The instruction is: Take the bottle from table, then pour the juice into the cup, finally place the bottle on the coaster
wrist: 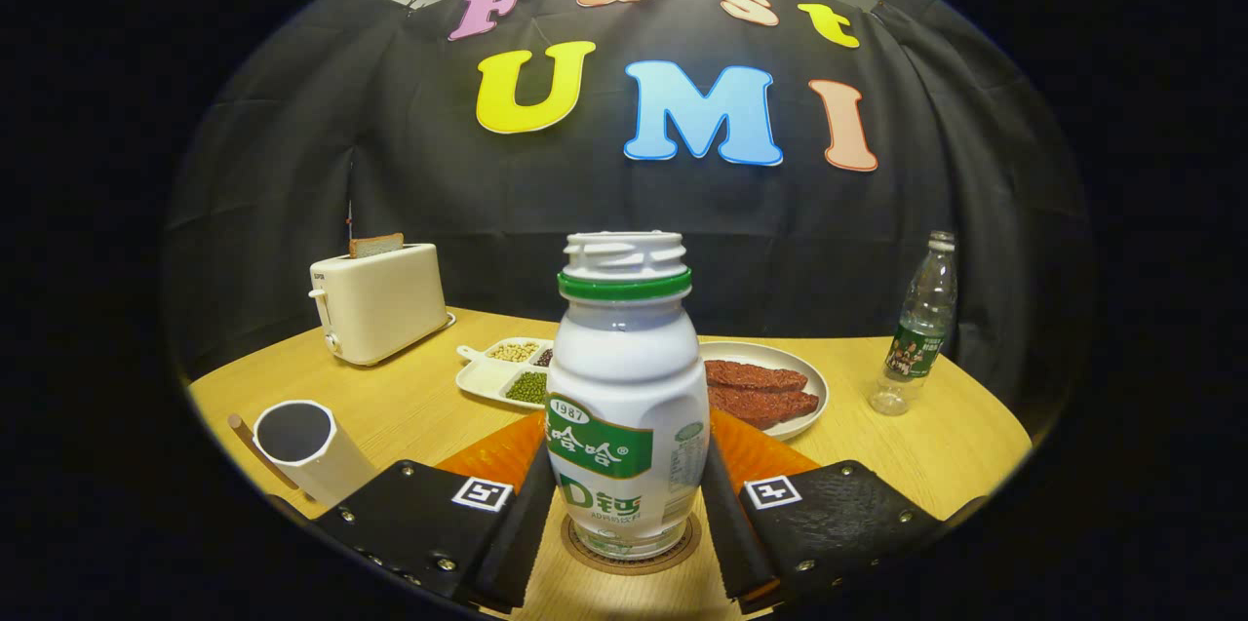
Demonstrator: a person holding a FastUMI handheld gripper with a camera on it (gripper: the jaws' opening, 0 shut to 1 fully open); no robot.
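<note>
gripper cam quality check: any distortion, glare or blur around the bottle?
Gripper view: strong fisheye bend, the table edge and clear bottle lean inward; soft glare on the white bottle shoulder; it stands sharp on the coaster, gripper fingers flanking it, contact unclear; cup and toaster reasonably sharp; lighting even.

Your white bottle (626, 397) stands upright on the round coaster (632, 545) (cap off, green ring under the threaded neck, green label facing you), right between the gripper (624, 494) fingers, which sit against its sides. The white cup (304, 450) stands open-mouthed, left of the fingers.
</note>
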